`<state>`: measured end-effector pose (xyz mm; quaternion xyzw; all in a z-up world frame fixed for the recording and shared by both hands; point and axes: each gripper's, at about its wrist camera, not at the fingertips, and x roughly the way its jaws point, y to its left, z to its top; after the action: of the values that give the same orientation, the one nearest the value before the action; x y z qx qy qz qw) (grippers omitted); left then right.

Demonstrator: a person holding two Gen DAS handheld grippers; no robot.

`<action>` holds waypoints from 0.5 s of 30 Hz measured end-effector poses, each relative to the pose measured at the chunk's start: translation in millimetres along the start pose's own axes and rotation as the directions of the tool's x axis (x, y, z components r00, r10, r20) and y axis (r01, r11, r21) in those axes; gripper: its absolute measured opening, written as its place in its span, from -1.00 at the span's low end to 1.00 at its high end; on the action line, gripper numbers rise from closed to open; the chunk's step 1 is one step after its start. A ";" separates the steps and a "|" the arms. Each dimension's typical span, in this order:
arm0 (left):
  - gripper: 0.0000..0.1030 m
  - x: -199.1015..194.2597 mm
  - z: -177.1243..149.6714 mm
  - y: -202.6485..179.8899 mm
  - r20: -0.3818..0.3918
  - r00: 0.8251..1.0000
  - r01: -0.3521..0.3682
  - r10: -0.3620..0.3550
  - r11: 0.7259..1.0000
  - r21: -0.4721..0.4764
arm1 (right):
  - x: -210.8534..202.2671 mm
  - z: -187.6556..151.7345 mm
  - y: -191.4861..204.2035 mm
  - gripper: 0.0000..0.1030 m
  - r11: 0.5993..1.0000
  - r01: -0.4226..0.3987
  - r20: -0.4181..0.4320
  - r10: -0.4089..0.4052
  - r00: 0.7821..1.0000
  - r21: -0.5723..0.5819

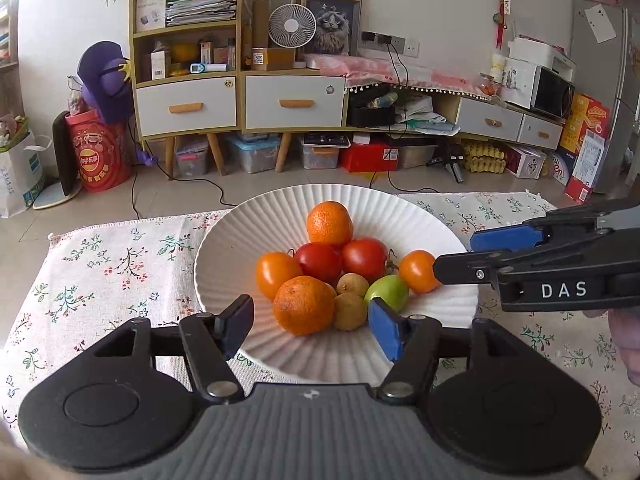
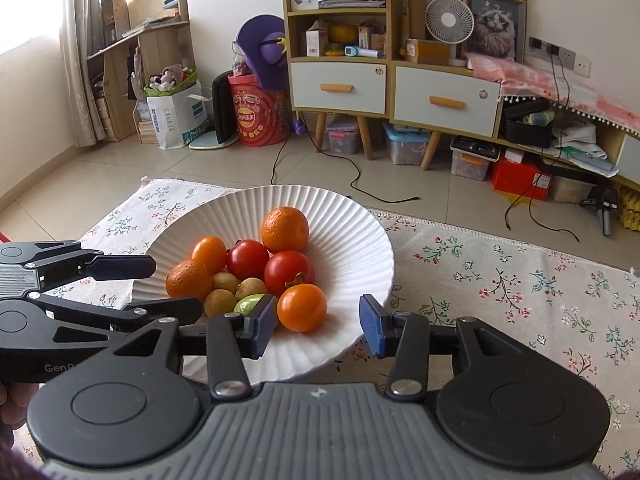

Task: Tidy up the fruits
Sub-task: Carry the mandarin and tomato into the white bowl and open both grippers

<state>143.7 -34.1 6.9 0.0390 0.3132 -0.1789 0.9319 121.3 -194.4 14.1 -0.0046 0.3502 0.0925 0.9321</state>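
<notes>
A white ribbed plate (image 1: 236,236) (image 2: 360,240) on a floral cloth holds a pile of fruit. In it lie two mandarins (image 1: 304,305) (image 2: 285,229), two red tomatoes (image 1: 364,258) (image 2: 248,259), two orange tomatoes (image 1: 417,271) (image 2: 302,307), a green fruit (image 1: 387,290) and small brown fruits (image 1: 351,311) (image 2: 219,302). My left gripper (image 1: 311,326) (image 2: 176,286) is open, with the near mandarin between its pads and gaps on both sides. My right gripper (image 2: 318,326) (image 1: 456,256) is open around the near orange tomato, which sits close to its left pad.
The floral cloth (image 1: 112,264) (image 2: 500,280) covers the low table, whose far edge drops to a tiled floor. Beyond it stand a shelf cabinet (image 1: 188,80), storage boxes and trailing cables (image 2: 352,176). A hand (image 1: 628,344) holds the right gripper.
</notes>
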 end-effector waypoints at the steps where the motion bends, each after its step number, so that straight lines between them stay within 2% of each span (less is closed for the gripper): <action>1: 0.25 -2.1 0.1 0.0 0.001 1.000 -0.002 0.002 1.000 -0.002 | -2.4 -0.4 0.0 -0.08 1.000 0.001 0.000 -0.001 1.000 0.005; 7: 0.44 -14.8 1.8 -2.0 -0.009 1.000 0.000 0.000 0.999 -0.034 | -17.2 -1.2 3.5 0.18 0.999 0.011 -0.004 -0.011 1.000 0.032; 15: 0.66 -36.7 -0.6 -4.6 -0.019 1.000 -0.022 0.022 1.000 0.000 | -35.1 -2.1 15.5 0.52 0.998 0.037 -0.017 -0.036 0.999 0.054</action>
<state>114.6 -26.9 28.5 0.0439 0.3216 -0.1683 0.9308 91.2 -185.2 36.4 0.0138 0.3598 0.0659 0.9306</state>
